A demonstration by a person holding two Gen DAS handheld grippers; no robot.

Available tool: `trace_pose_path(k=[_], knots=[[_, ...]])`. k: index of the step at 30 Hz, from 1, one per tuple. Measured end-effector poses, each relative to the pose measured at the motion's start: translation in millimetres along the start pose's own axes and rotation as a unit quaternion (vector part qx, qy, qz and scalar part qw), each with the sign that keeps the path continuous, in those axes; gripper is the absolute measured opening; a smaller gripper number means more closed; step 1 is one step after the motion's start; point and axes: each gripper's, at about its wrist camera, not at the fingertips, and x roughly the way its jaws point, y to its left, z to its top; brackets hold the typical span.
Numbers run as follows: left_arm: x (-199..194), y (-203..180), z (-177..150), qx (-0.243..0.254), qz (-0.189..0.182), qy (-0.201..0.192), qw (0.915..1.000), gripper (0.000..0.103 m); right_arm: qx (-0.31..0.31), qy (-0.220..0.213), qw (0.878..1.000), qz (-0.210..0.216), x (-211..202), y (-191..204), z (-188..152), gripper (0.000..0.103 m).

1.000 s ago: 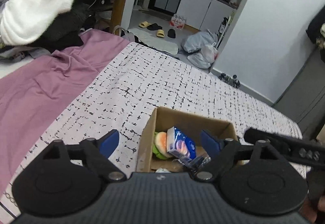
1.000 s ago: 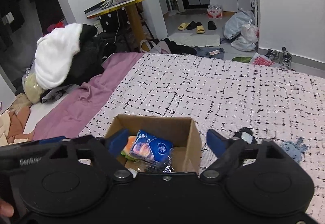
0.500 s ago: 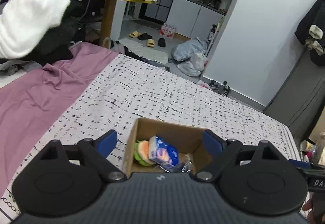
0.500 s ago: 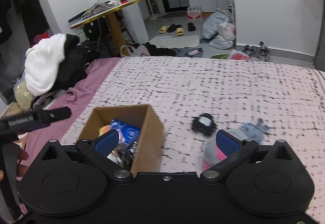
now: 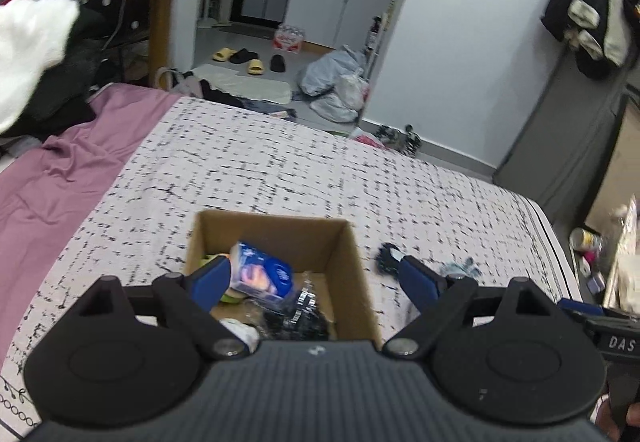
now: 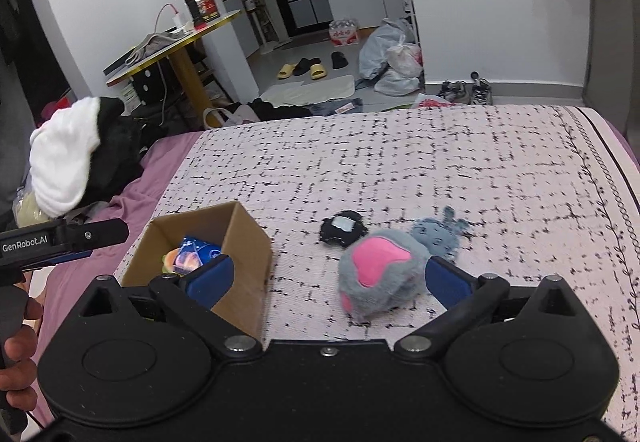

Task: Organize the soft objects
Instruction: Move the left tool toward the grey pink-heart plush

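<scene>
A cardboard box (image 5: pixel 352 262) stands on the patterned bed cover, holding a blue tissue pack (image 5: pixel 262 274) and other soft items. My left gripper (image 5: pixel 314 278) hovers open over the box with nothing between its fingers. In the right wrist view the box (image 6: pixel 244 242) is at the left. A grey plush with a pink patch (image 6: pixel 380 274) lies on the cover between the wide-open fingers of my right gripper (image 6: pixel 328 278), close to the right finger and not pressed. Behind the plush lie a small black toy (image 6: pixel 343 228) and a blue-grey plush (image 6: pixel 438 234).
A purple sheet (image 5: pixel 60 185) covers the bed's left side, with a pile of white and black clothes (image 6: pixel 76 165) beyond it. A round table (image 6: pixel 176 45) and floor clutter lie past the far edge. The bed's right edge (image 6: pixel 604 161) is near.
The right gripper has swung right from over the box to the plush toys, and its jaws have widened. The left gripper has shifted, and the box now sits centred with the toys showing at its right.
</scene>
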Motion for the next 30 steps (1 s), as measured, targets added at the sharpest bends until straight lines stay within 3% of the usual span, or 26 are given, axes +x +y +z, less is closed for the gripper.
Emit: trace_pose_path(k=[7,13,20,30], knots=[[8.4,-34.9,-7.1,0.052,-0.018,0.013,0.9984,0.090,0.022,-0.005,1.000,-0.001,-5.3,-23.6,-8.9,0.102],[20.7,-58.3,-8.5,0.086,-0.025,0.019,0.9958,0.090,0.045,0.008,0.999,-0.001,-1.7,-46.5,-19.0,0.091],[41.8,-89.0,-12.1,0.137,-0.034,0.031,0.9896,0.090,0.069,0.024,0.997,0.001,6.3,-74.0,-28.8,0.069],[80.5,-132.3,-25.6,0.207,-0.038,0.056,0.9760,0.089,0.108,0.038,0.993,0.014,27.2,-112.1,-34.8,0.062]])
